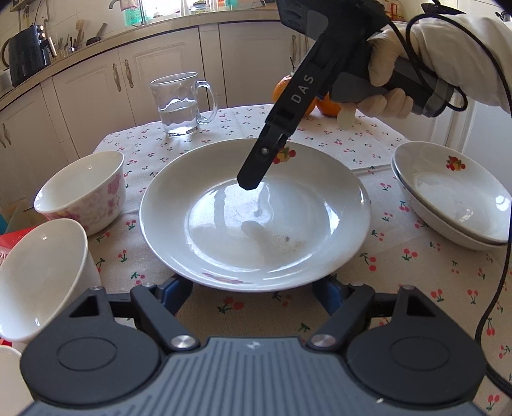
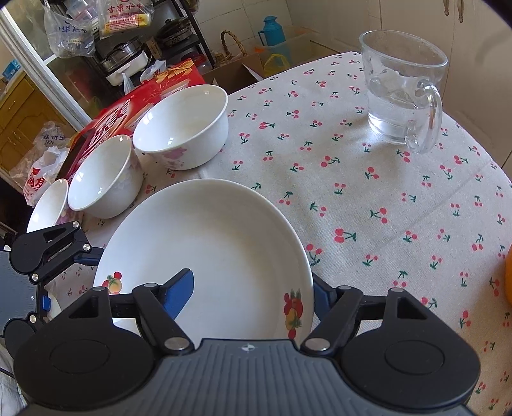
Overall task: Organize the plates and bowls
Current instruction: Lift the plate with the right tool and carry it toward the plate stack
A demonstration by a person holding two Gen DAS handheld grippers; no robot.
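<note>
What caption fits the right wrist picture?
Right gripper straddling a white plate's rim, three bowls and a glass mug beyond.

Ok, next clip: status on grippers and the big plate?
Left gripper open at big plate near rim. Right gripper open, straddling far rim. Bowls left, plate stack right, both apart from it.

White letters "DAS" stand on the black plastic right gripper [image 1: 248,185] arm. Chinese characters on the clear plastic bag [image 2: 126,17] are too small to read w/ certainty.
</note>
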